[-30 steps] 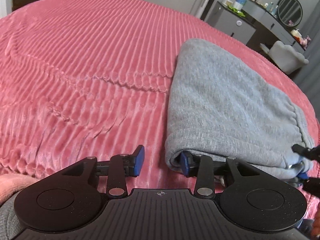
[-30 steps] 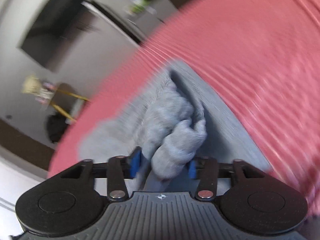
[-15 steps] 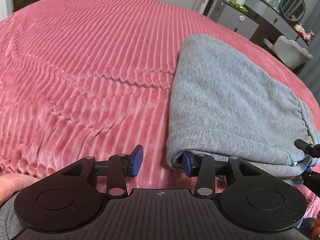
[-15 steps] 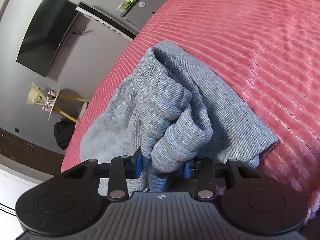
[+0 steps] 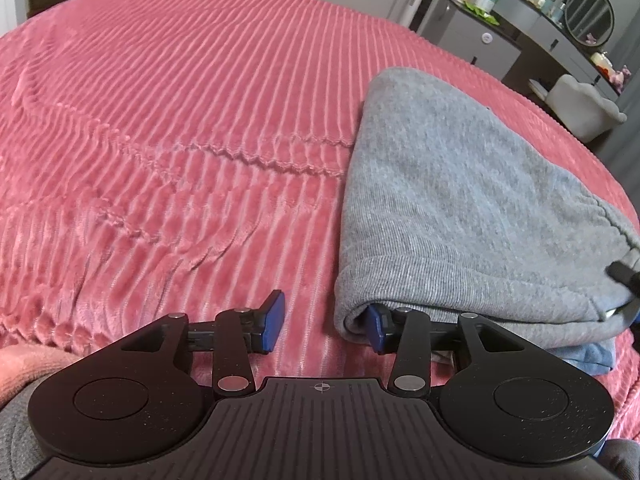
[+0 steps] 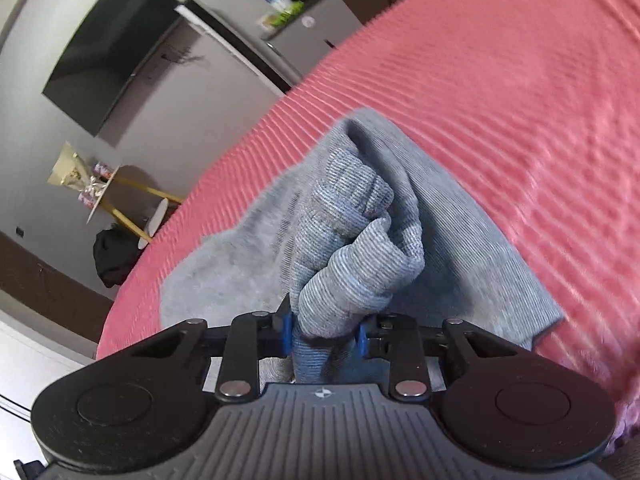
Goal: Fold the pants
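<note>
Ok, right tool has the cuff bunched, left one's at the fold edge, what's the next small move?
Probably close the left tool on the pants first. Its jaws stand open with only the right pad tucked under the folded edge, while the right tool, just closing, already pinches the bunched cuff. Then both can lift together.

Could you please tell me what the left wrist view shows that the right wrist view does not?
Only the left wrist view shows the left tool with its jaws apart, one pad tucked under the folded edge of the grey pants and the other over bare blanket, plus a round mirror and a grey chair.

Only the right wrist view shows the right tool, its jaws just closed onto a bunched ribbed cuff, and a wall television.

Both show the grey pants lying on the pink ribbed blanket.
</note>
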A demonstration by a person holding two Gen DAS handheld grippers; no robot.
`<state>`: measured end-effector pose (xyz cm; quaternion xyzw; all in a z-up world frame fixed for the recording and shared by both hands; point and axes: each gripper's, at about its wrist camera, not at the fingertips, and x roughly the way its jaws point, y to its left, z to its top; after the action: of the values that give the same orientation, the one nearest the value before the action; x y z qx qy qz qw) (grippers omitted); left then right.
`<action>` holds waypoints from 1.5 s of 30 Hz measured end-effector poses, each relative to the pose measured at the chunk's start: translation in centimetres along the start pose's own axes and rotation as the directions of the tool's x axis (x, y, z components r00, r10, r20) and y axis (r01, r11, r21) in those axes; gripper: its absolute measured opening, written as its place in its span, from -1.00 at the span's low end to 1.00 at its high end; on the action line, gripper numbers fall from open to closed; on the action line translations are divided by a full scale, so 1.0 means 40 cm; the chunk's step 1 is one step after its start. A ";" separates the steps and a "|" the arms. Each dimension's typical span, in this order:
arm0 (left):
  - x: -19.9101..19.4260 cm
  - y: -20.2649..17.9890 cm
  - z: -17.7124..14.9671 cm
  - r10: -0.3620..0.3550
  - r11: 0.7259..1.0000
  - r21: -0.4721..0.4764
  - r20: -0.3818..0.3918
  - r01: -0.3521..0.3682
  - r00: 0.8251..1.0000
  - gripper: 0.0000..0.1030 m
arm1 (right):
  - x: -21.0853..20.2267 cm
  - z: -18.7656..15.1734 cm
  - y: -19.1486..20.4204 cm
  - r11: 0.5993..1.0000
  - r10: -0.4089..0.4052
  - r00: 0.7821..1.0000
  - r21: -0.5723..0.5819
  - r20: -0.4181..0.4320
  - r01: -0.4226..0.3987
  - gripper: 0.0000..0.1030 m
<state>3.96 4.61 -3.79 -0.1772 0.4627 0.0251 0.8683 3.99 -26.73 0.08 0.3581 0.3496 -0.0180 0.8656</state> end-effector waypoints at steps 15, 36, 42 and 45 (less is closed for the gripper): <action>-0.015 0.026 0.001 -0.052 0.998 -0.028 0.026 0.053 0.998 -0.18 | -0.076 0.023 0.041 0.996 0.063 0.997 -0.063 0.047 -0.060 -0.52; -0.026 0.016 0.000 -0.019 1.000 -0.011 0.032 0.020 0.999 0.01 | -0.159 -0.017 -0.039 0.972 -0.147 0.973 -0.158 0.175 0.175 -0.05; -0.009 0.006 0.005 0.008 1.000 0.002 0.019 -0.008 1.000 0.03 | -0.155 -0.027 0.043 0.907 -0.084 0.958 -0.377 0.273 0.187 -0.17; -0.004 0.005 0.005 0.017 1.000 0.003 0.013 -0.017 1.000 0.04 | -0.106 -0.050 0.066 0.858 -0.092 0.961 -0.469 0.260 0.209 -0.17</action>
<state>4.01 4.88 -3.61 -0.1717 0.4584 0.0329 0.8714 0.35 -24.45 3.31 0.0929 0.2676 -0.0374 0.9583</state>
